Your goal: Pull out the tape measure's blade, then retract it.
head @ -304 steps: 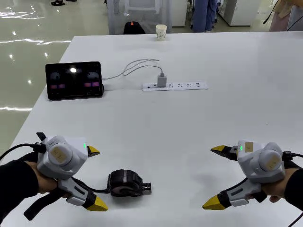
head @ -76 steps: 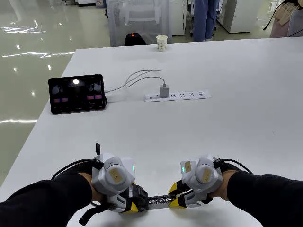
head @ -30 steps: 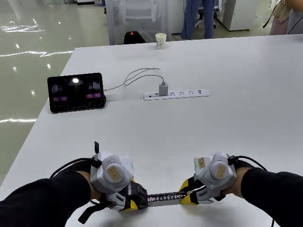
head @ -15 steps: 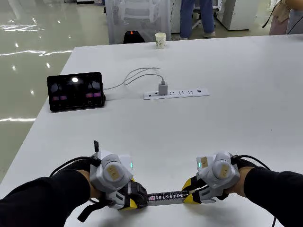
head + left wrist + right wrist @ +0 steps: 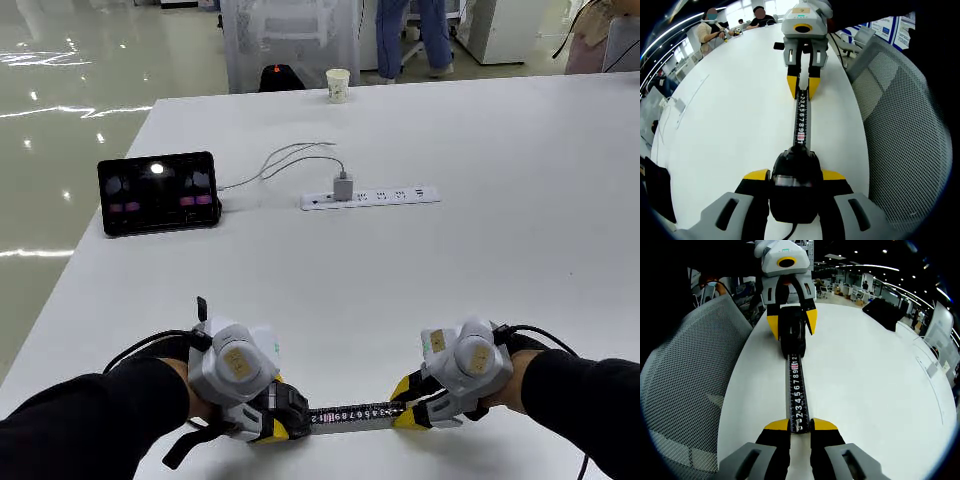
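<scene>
The tape measure's black case point(image 5: 795, 187) sits at the near edge of the white table point(image 5: 400, 270), clamped between the yellow-tipped fingers of the left gripper point(image 5: 795, 175). Its blade point(image 5: 796, 397) is drawn out in a straight line with the printed numbers facing up. It reaches the right gripper point(image 5: 799, 425), whose fingers are pinched together on the blade's end. The two grippers face each other, with the blade stretched between them. Farther up the table lies a power strip point(image 5: 370, 197), with a dark tablet point(image 5: 158, 180) off to its left. A paper cup point(image 5: 338, 84) stands at the far edge. A mesh chair point(image 5: 900, 125) is just beside the table's near edge.
</scene>
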A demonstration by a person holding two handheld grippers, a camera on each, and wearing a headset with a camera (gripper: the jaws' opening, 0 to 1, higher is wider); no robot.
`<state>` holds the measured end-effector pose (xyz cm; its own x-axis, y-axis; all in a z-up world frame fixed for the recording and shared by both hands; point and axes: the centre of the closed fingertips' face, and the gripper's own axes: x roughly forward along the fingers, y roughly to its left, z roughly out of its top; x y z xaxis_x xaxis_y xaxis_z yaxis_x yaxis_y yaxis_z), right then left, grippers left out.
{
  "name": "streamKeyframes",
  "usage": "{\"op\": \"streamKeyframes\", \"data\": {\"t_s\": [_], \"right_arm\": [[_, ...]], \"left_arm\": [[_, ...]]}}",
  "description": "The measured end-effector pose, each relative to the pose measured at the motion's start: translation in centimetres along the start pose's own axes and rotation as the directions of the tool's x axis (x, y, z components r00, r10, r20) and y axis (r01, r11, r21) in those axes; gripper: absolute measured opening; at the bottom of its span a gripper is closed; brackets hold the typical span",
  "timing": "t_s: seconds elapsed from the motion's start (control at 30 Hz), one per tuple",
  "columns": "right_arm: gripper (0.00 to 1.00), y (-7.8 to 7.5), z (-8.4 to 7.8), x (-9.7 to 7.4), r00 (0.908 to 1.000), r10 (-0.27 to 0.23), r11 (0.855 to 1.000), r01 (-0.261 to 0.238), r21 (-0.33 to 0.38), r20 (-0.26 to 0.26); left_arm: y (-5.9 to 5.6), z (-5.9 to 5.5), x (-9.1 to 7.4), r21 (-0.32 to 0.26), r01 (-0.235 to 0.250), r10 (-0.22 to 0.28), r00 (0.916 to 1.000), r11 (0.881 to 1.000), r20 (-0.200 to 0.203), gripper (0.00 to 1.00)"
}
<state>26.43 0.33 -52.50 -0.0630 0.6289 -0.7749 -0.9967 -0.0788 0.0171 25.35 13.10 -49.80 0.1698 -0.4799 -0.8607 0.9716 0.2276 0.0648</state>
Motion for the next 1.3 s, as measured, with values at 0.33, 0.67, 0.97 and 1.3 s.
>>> {"op": "streamKeyframes", "data": {"t_s": [0.33,0.67,0.97,1.3], "right_arm": [[0.11,0.1,-0.2,-0.2,1.0000,0.000,1.000,0.000,0.003,-0.001],[0.11,0.1,-0.5,-0.4,1.0000,-0.002,1.000,0.002,0.006,0.000],[0.11,0.1,-0.7,-0.6,1.0000,-0.003,1.000,0.003,0.007,0.003],[0.11,-0.1,-1.1,-0.9,1.0000,-0.006,1.000,0.006,0.010,0.003]], "left_arm": [[-0.1,0.1,0.0,0.000,0.001,-0.001,1.0000,1.000,0.001,0.32],[-0.1,0.2,0.0,-0.001,0.002,-0.002,1.0000,1.000,0.001,0.32],[-0.1,0.2,0.0,-0.001,0.003,-0.003,1.0000,1.000,-0.001,0.32],[0.1,0.2,0.0,-0.001,0.001,-0.001,1.0000,1.000,-0.002,0.32]]}}
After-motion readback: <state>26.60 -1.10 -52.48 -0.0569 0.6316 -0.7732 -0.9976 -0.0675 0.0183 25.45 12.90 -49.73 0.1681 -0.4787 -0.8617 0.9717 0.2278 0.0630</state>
